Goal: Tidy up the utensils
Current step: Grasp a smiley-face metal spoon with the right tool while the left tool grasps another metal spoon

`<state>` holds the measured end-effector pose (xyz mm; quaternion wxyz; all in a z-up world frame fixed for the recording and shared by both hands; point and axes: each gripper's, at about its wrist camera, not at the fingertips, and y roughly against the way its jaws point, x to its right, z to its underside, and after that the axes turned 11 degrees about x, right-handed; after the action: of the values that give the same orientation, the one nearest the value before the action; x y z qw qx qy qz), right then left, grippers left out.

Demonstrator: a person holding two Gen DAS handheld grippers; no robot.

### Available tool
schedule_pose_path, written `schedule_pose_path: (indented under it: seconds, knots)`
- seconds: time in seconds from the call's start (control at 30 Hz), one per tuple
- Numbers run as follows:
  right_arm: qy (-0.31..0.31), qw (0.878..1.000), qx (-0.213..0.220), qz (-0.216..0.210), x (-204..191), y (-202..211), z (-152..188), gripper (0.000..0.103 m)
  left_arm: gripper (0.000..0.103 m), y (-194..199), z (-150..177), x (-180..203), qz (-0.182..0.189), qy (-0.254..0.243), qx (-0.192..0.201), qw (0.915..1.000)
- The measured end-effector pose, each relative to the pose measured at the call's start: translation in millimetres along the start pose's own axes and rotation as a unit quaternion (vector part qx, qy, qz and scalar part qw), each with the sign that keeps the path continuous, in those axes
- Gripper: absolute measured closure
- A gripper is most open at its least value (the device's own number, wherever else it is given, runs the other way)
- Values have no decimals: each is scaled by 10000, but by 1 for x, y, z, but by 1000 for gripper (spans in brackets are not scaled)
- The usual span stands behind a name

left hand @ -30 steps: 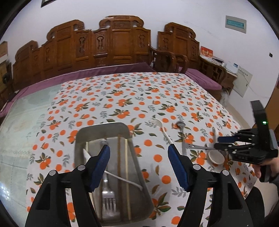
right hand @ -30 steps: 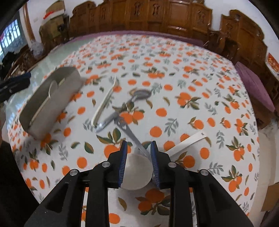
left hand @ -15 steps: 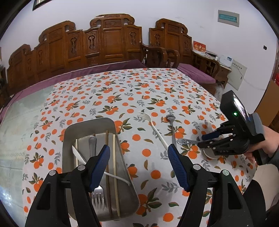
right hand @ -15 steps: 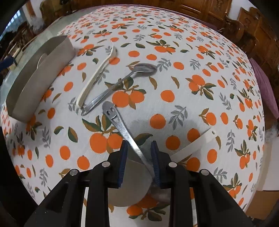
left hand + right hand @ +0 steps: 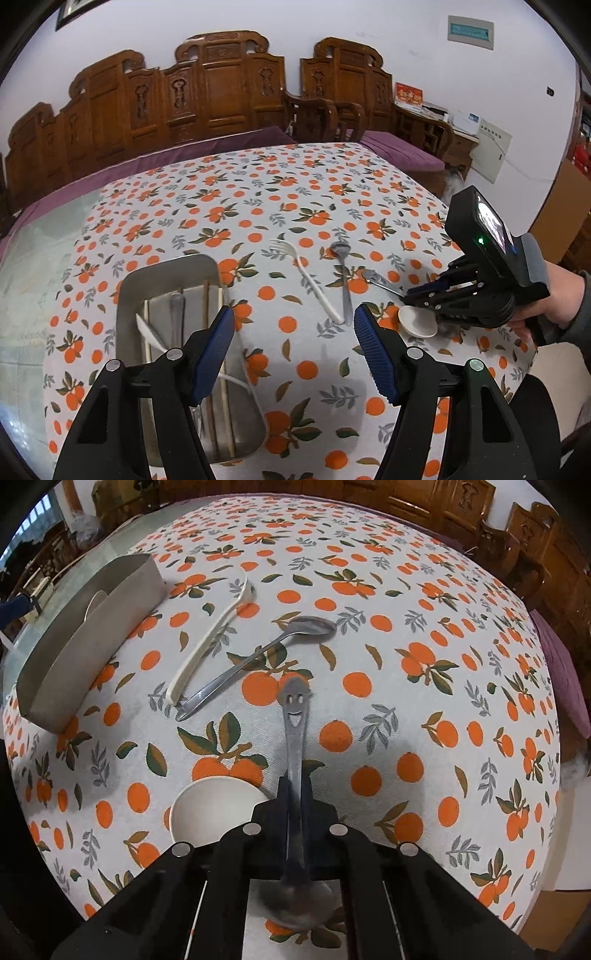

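Our right gripper has its jaws pressed together on the handle of a steel spoon with a smiley face cut into the handle end. The spoon's long axis runs straight along the gripper's fingers: the smiley end points away from us over the cloth, and the bowl lies back under the gripper body. Just beside the gripper on its left lies a white ceramic spoon, of which we see mostly the round bowl.

Farther out, a plain metal spoon and a white plastic fork lie nearly parallel, both slanted, with their heads on the far side. Beyond them, at the left, stands the metal tray.

Our left gripper is wide open and holds nothing. It hangs above the cloth, next to the tray's right side. In the left wrist view, the tray contains chopsticks, a metal fork and a white utensil, all lying along its length.

The table is covered with a white tablecloth printed with oranges and leaves; at the left a bare greenish table top shows. Behind the table stand carved wooden benches with purple cushions against a white wall.
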<state>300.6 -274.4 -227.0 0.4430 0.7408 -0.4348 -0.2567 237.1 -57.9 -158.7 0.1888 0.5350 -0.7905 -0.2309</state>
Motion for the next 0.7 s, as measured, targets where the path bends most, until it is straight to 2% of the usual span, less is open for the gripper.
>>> schedule_pose_path:
  seconds: [0.23, 0.53, 0.7]
  knots:
    - [-352, 9979, 541, -98, 20, 31, 0, 96, 46, -24, -4, 18, 122, -93, -259, 9995]
    - [-748, 9911, 1087, -194, 45, 57, 6, 96, 53, -94, -17, 51, 312, -236, -717, 9967]
    - [-873, 9887, 1198, -237, 53, 58, 13, 96, 69, -139, -16, 58, 256, -180, -1095, 9935]
